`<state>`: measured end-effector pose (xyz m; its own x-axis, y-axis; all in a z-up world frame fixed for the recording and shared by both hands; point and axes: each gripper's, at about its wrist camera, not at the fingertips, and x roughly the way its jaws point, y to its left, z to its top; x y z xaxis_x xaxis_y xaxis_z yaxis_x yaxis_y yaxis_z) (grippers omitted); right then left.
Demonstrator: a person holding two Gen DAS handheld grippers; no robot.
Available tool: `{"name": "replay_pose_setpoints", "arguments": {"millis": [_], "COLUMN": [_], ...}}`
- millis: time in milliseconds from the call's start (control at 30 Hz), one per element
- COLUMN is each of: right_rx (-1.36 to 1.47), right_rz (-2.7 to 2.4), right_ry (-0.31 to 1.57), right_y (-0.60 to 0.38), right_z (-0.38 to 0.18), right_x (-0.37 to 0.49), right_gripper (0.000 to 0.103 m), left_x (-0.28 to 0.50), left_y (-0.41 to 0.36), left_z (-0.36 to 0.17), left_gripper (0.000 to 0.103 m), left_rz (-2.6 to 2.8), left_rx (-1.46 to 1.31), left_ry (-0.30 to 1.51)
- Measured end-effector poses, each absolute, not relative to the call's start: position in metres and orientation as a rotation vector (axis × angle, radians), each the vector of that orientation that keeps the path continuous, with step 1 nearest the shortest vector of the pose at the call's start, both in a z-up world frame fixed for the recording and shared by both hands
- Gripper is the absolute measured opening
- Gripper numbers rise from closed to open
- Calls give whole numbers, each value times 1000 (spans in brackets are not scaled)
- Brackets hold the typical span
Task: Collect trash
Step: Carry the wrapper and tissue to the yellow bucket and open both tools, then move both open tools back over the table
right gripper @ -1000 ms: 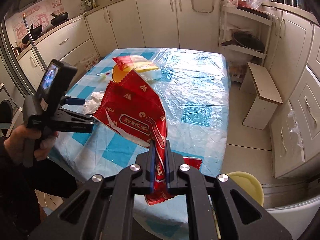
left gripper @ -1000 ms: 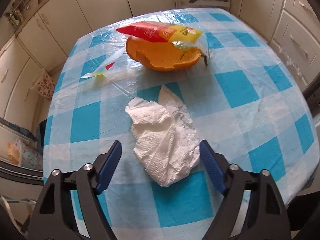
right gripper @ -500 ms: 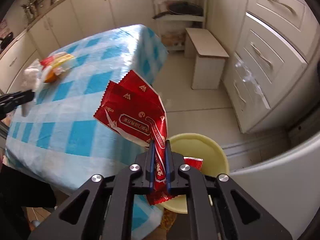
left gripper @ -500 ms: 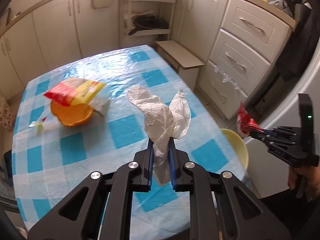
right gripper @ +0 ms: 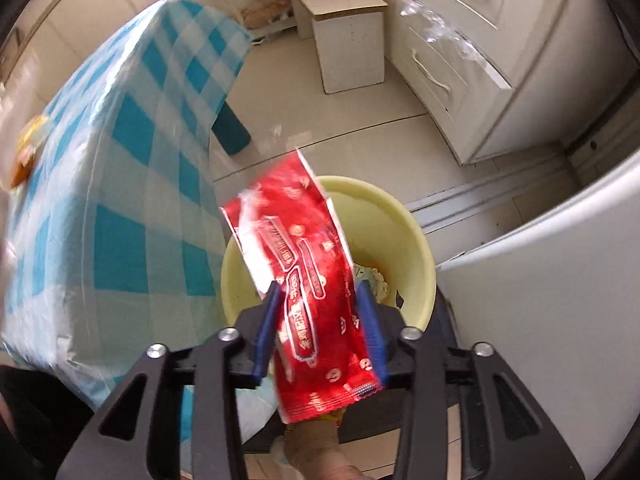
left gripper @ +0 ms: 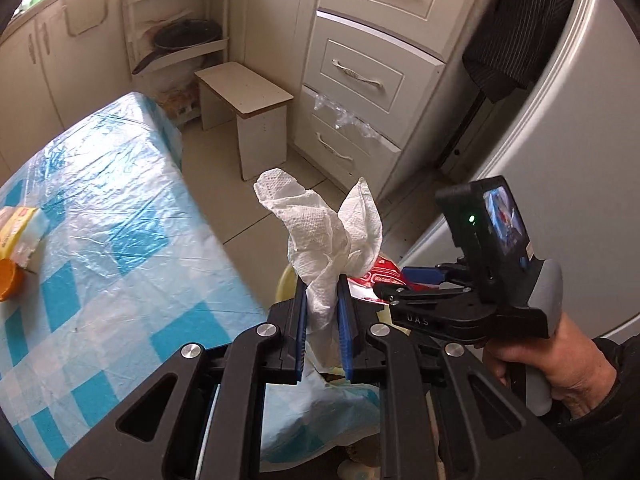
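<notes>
Black angular linkage arms on the left gripper, silver screw heads at the joints, blue pads on the fingers. The right gripper matches, with a grey handle, dark sleeve behind, green light and small screen.

"DAS" embossed on the right tool's black body; red wrapper's print illegible

Checked tbl w/ orange peel, wrapper
</notes>
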<state>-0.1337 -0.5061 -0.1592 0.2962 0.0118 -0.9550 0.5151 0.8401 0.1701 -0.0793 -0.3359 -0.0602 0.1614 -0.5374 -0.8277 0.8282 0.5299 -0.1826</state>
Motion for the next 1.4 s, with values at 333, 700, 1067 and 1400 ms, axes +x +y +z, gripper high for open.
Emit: {"name": "replay_pose_setpoints", "arguments": {"millis": [333, 700, 1067, 1400], "right_rx": [661, 669, 606, 490], "right_rz": [-456, -448, -437, -375], "right_ry": [959, 666, 629, 620], "right_y": [-535, -539, -518, -476], "right_z": [-106, -38, -14, 2], "right_x": [-165, -169, -161, -131], "right_gripper": [67, 72, 75, 82], "left_x": [-87, -103, -98, -53], "left_y": [-360, -410, -380, -294], "left_z": [-98, -144, -112, -77], "left_gripper": [13, 62, 73, 80], "left_rz": [-970, -984, -981, -847], "left_rx": [408, 439, 394, 349], "left_ry": [1088, 1185, 1115, 1043]}}
